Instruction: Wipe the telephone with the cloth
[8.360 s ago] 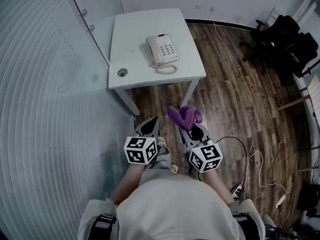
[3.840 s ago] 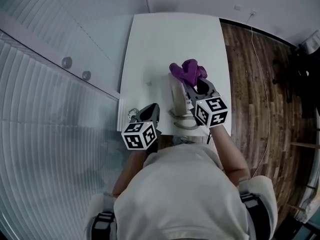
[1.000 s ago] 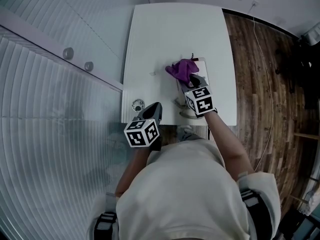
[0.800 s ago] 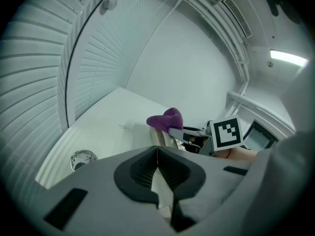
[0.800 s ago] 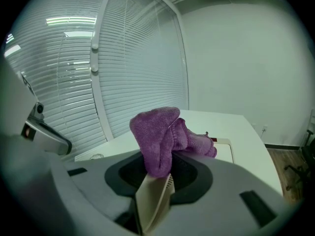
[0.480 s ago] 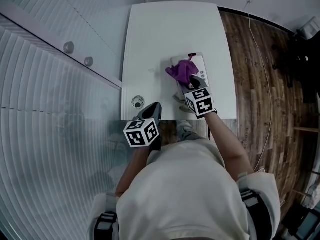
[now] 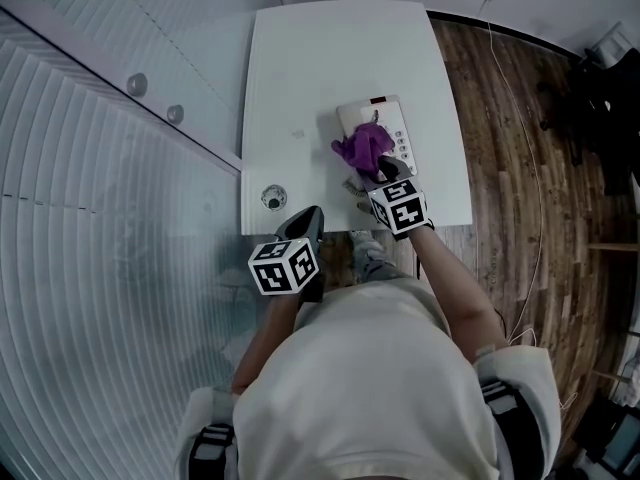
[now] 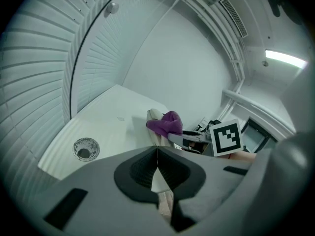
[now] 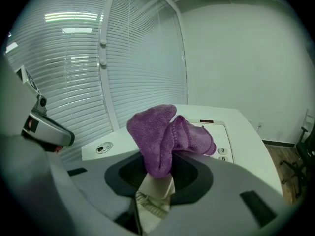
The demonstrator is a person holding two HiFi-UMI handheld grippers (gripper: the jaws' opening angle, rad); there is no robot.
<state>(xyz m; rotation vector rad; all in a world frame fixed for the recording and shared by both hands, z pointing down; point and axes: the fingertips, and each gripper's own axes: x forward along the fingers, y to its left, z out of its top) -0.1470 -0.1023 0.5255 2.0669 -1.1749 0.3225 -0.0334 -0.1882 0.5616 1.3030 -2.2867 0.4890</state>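
Two keys (image 9: 221,152) by the cloth (image 9: 165,132) show digits — right gripper view only.

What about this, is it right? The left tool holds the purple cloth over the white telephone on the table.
Not quite. The right tool holds the purple cloth over the white telephone on the table. The right gripper view shows the cloth pinched in it.

Person wears a pale short-sleeved top (image 7: 360,388) with dark straps (image 7: 205,443) at both shoulders. The left gripper (image 7: 303,218) and right gripper (image 7: 385,174) are grey with black jaw pads. Each carries a cube (image 7: 285,266) of black-and-white square markers.
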